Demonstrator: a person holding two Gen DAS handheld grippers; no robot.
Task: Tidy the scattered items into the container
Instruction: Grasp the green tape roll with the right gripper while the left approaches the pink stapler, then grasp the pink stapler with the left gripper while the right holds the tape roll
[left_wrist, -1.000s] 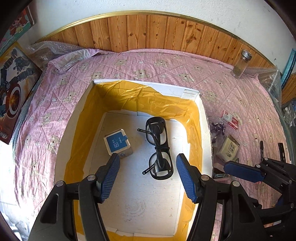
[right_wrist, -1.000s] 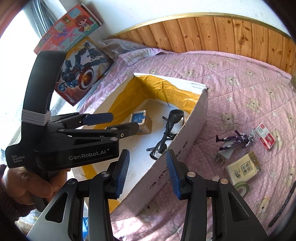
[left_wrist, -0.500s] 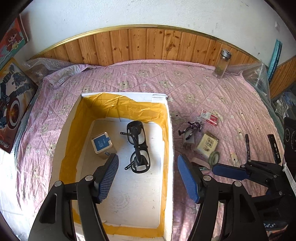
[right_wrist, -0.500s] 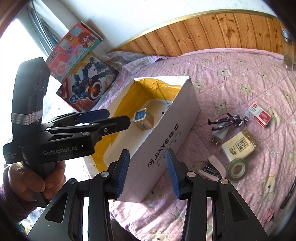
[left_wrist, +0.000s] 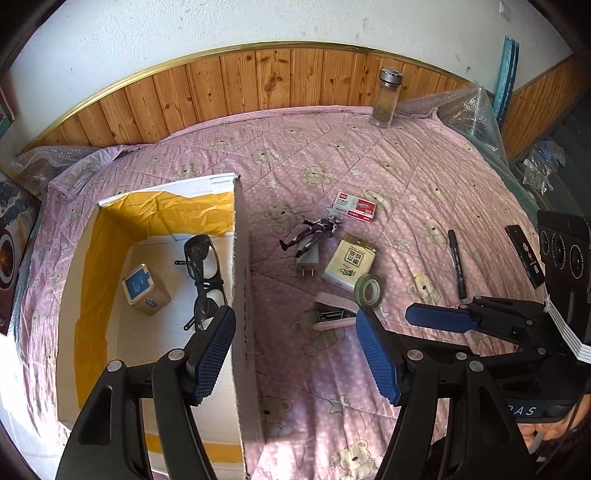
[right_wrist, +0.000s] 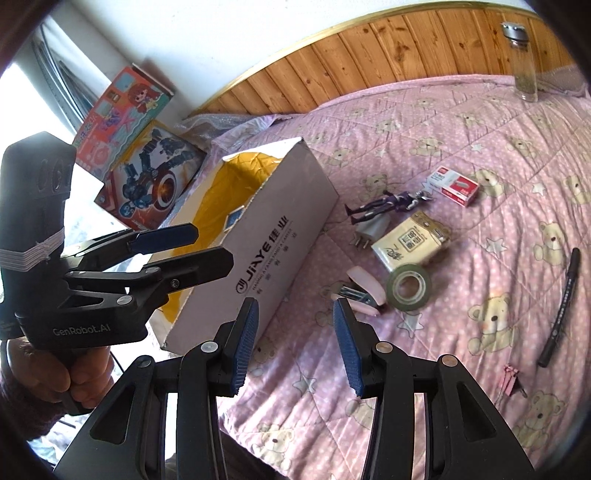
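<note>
Right wrist view: right gripper (right_wrist: 295, 343) and left gripper (left_wrist: 295, 350), both apart and empty, face the stapler (right_wrist: 364, 290) at twelve o'clock; judged next pick for the box (right_wrist: 280, 236).

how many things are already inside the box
2: the black glasses lying along the box's right wall, and a small blue-topped tin to their left. The near floor is partly hidden by the left gripper.
</note>
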